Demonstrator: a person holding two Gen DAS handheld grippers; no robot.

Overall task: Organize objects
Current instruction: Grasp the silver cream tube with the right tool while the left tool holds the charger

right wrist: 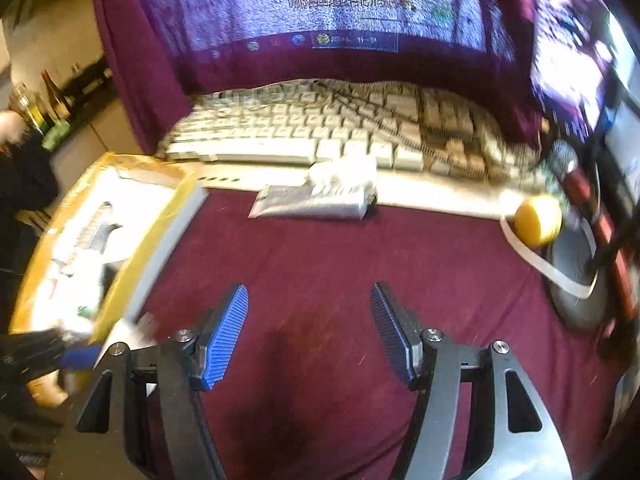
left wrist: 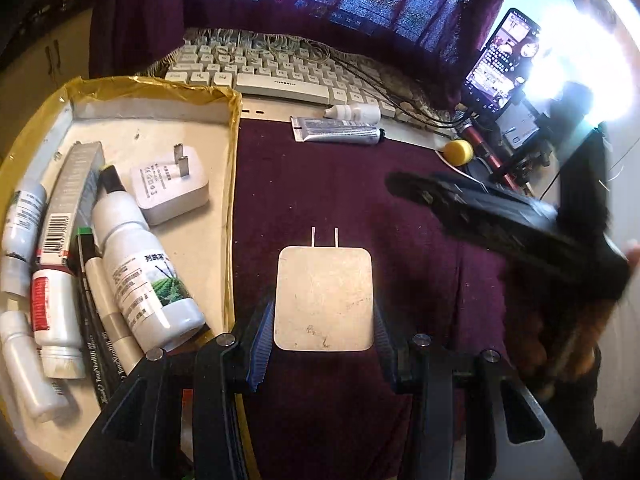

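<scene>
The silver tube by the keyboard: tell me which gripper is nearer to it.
Right. The right gripper hangs open over bare cloth facing the silver tube; the left gripper, clamping a white charger, sits further back.

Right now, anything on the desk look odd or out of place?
Yes. A fringed maroon cloth hangs over the lit monitor and trails onto the white keyboard, covering its back rows. A grey squeeze tube and small white dropper bottle lie loose outside the yellow-taped tray.

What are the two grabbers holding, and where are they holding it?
The left gripper holds a white plug charger, pinched by its two flat sides, prongs pointing away. The right gripper is open and holds nothing.
</scene>
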